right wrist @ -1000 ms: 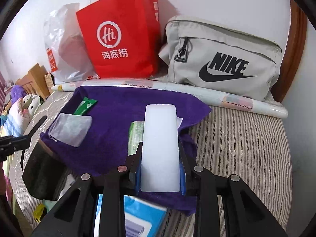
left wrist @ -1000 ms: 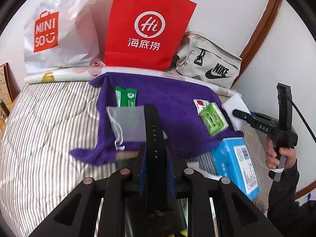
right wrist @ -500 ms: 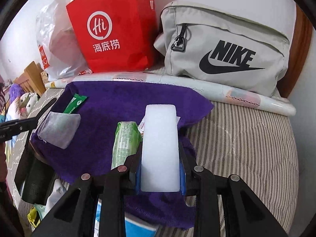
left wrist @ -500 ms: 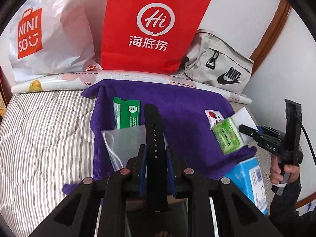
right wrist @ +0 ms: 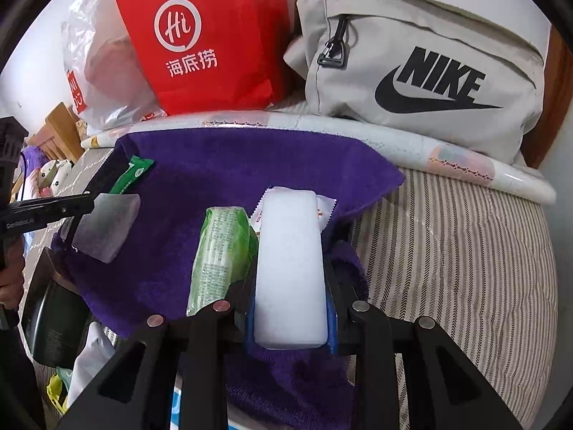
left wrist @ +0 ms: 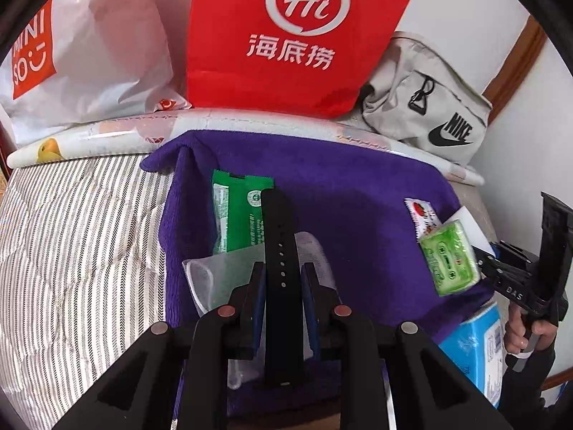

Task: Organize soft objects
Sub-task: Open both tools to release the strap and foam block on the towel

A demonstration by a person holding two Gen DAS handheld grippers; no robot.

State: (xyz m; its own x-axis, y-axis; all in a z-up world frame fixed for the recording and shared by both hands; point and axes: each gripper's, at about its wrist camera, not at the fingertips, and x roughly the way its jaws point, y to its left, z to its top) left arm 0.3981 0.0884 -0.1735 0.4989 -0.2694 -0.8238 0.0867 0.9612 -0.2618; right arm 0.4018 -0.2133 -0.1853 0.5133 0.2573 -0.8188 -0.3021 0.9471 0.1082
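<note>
I'm at a bed with a striped mattress [left wrist: 71,236] against a white wall [left wrist: 465,10]. A brown wooden frame [right wrist: 555,100] edges its corner.

Purple towel [left wrist: 358,193], green packet [left wrist: 236,215], red bag [left wrist: 293,36], striped bedding [left wrist: 78,251], perhaps translucent pouch [left wrist: 222,276].

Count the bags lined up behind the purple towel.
3: a white plastic bag on the left, a red paper bag in the middle, a grey Nike bag on the right. More could be hidden behind them.
</note>
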